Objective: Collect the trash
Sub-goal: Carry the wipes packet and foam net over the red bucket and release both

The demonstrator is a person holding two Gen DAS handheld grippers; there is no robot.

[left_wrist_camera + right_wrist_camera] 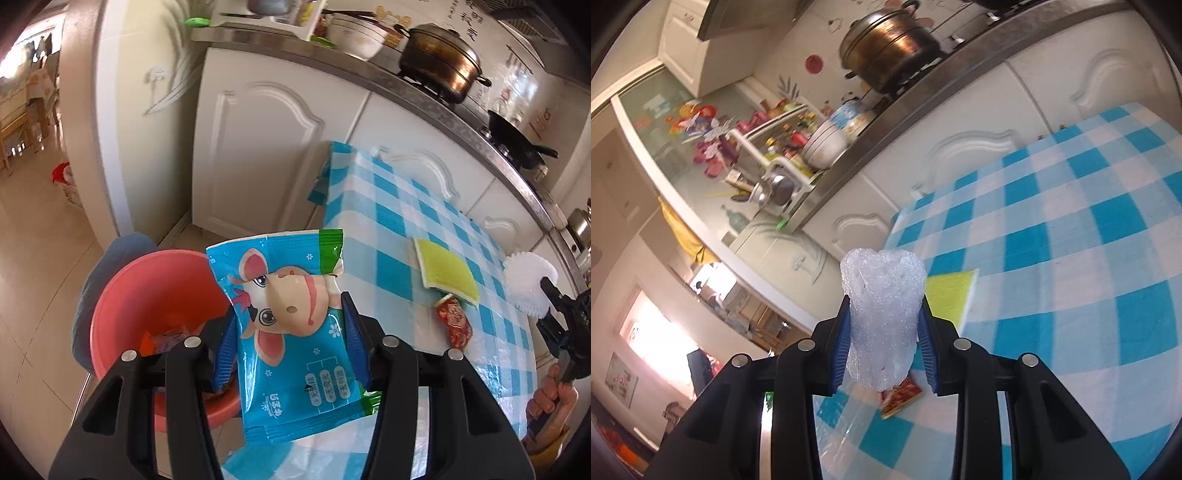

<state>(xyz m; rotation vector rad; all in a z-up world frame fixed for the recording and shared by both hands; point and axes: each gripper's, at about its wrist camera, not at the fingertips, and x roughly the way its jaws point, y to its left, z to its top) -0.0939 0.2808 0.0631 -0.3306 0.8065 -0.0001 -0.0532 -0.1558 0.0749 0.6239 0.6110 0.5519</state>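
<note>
Trash half-collected: we're gripping blue wrapper (295,332) w/ left tool (291,332) over red basin (147,291), foam wad (882,317) clamped in right tool (884,347), red packet (454,323) left on bench (388,206).

The left hand-held gripper (291,332) points forward and a little upward. Its two blue-padded fingers (354,332) stand fairly wide apart and press on the two side edges of a blue wet-wipe packet (291,325), which they hold upright. The right hand-held gripper (884,328) has its blue pads closer together, clamped on the sides of a wad of white foam wrap (882,314) that sticks out past the fingertips. In the left wrist view, the right hand-held gripper appears at the right edge, and the person's right hand (550,398) is wrapped around its handle.
</note>
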